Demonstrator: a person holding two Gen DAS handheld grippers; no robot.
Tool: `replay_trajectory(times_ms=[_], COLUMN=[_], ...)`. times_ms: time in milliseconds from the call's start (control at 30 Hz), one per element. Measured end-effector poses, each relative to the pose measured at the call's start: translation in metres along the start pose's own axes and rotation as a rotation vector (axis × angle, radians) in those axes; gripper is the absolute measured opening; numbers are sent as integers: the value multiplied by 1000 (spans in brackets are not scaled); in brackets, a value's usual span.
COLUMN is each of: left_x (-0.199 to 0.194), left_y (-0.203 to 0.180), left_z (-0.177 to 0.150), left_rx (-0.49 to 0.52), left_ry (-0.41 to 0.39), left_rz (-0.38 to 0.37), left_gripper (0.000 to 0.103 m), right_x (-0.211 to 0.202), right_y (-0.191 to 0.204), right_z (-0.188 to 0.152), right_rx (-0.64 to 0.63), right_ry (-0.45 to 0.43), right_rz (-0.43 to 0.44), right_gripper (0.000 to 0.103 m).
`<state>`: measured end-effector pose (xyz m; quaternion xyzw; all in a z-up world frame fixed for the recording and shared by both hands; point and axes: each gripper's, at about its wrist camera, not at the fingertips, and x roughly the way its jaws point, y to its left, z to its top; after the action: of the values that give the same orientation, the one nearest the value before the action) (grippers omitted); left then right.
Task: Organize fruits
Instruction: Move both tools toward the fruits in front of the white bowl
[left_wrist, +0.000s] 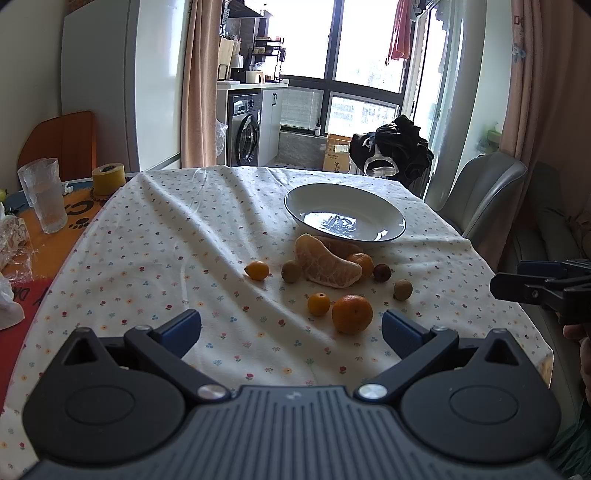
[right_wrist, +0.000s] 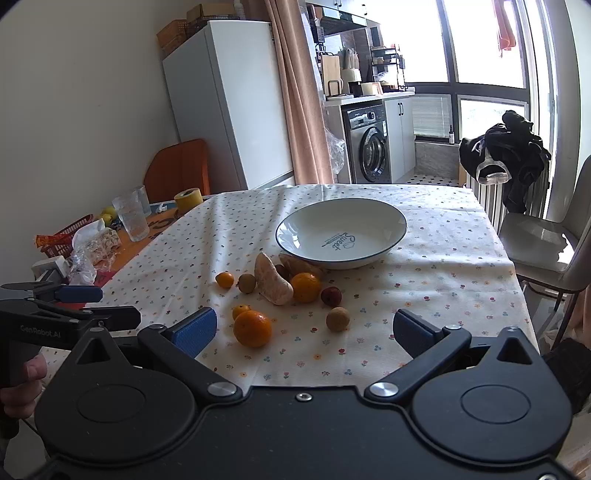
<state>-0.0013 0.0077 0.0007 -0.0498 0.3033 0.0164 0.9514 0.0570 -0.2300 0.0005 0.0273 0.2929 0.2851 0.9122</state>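
Observation:
An empty white bowl (left_wrist: 384, 212) (right_wrist: 388, 218) with a dark rim stands on the flowered tablecloth. In front of it lies a cluster of fruit: two peeled pomelo wedges (left_wrist: 325, 264) (right_wrist: 271, 280), a large mandarin (left_wrist: 352, 314) (right_wrist: 252, 328), a second mandarin (left_wrist: 362, 263) (right_wrist: 306, 287), small kumquats (left_wrist: 318, 303) (right_wrist: 225, 279), brownish longans (left_wrist: 402, 290) (right_wrist: 337, 319) and a dark red fruit (left_wrist: 381, 273) (right_wrist: 331, 296). My left gripper (left_wrist: 291, 328) is open, just short of the large mandarin. My right gripper (right_wrist: 304, 330) is open too, near the same fruit. Both hold nothing.
At the left, off the cloth, stand a ribbed glass (left_wrist: 43, 195) (right_wrist: 131, 218), a yellow tape roll (left_wrist: 108, 178) (right_wrist: 188, 199) and plastic wrappers (right_wrist: 92, 245). A grey chair (left_wrist: 484, 195) (right_wrist: 543, 243) is at the table's right side. The cloth's near part is bare.

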Motion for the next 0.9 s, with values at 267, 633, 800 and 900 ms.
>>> replay_trajectory(times_ms=[267,633,800,900], left_x=[-2,-2,-3,-2], left_y=[3,1,-2,-3], left_z=[2,2,3,4], left_rx=[-3,2,6,8], left_ry=[-8,-9,-11,-14], left_rz=[3,-1,-4,-10], left_gripper=[103,103,103,103], right_x=[0,0,0,0], right_y=[-1,1,1,1], right_z=[0,1,1,1], right_rx=[0,-8,-7,-7], right_ry=[-2,-4,-5,-5], right_rz=[-2,-6,-5,-7], right_gripper=[103,103,103,103])
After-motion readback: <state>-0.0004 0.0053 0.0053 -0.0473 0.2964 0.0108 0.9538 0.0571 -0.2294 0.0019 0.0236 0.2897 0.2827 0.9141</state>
